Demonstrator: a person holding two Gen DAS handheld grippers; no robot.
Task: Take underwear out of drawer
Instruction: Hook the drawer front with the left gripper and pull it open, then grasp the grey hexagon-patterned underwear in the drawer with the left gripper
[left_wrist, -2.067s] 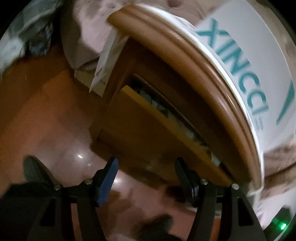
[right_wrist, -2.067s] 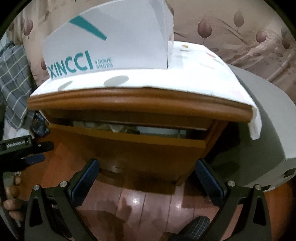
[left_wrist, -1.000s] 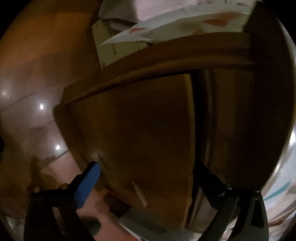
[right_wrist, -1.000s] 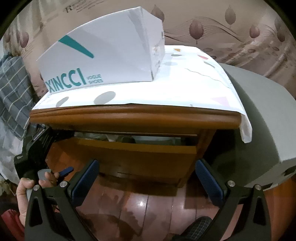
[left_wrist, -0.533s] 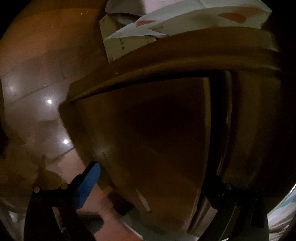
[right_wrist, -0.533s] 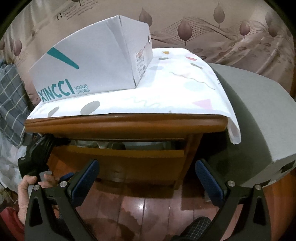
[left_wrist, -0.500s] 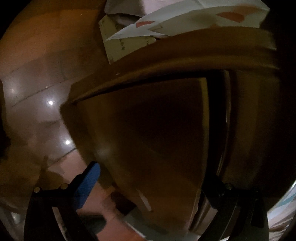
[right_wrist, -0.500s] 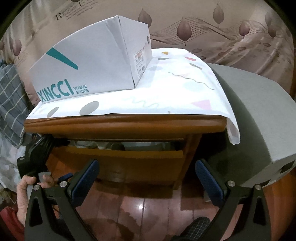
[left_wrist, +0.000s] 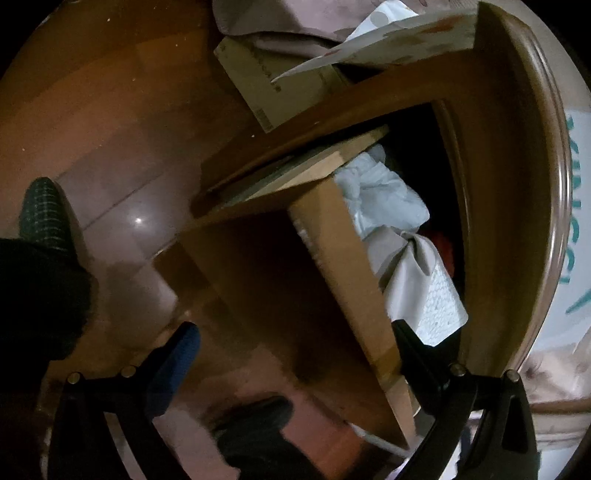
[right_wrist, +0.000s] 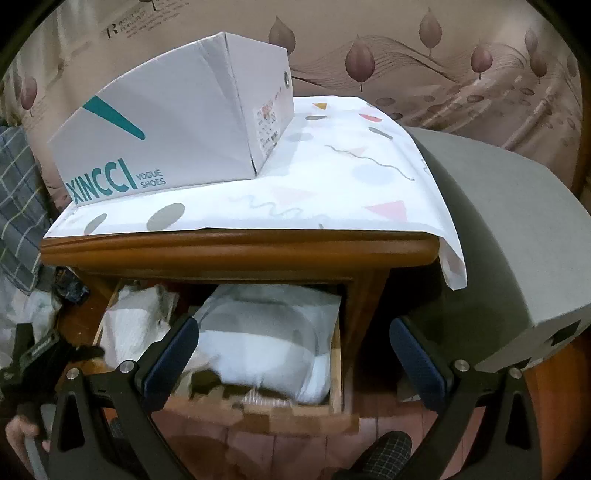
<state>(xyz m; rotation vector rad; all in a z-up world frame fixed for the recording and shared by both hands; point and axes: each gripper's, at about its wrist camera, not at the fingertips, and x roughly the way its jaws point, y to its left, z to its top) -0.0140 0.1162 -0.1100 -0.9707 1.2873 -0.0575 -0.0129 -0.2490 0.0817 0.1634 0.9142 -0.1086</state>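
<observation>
The drawer (right_wrist: 258, 402) of the wooden nightstand (right_wrist: 236, 247) stands pulled out, its front panel blurred in the right wrist view. Inside lie pale folded fabrics (right_wrist: 266, 332): a white-and-grey bundle on the right side and a white textured cloth (right_wrist: 129, 321) on the left. Which of these is the underwear cannot be told with certainty; a red item (left_wrist: 441, 243) shows deep in the shadow at the back.

The left gripper (left_wrist: 295, 347) has its jaws spread wide, straddling the drawer's front panel at its left end: one finger (left_wrist: 173, 362) outside the panel, the other inside, beside the cloth. Whether either finger touches the wood is not clear.

The right gripper (right_wrist: 291, 354) hovers in front of the drawer, jaws wide apart and holding nothing.

On the nightstand's top lies a patterned white sheet (right_wrist: 332, 177), and on it stands a white shoe box (right_wrist: 177, 122) marked XINCCI. A grey cushioned surface (right_wrist: 517, 229) adjoins the nightstand's right side.
</observation>
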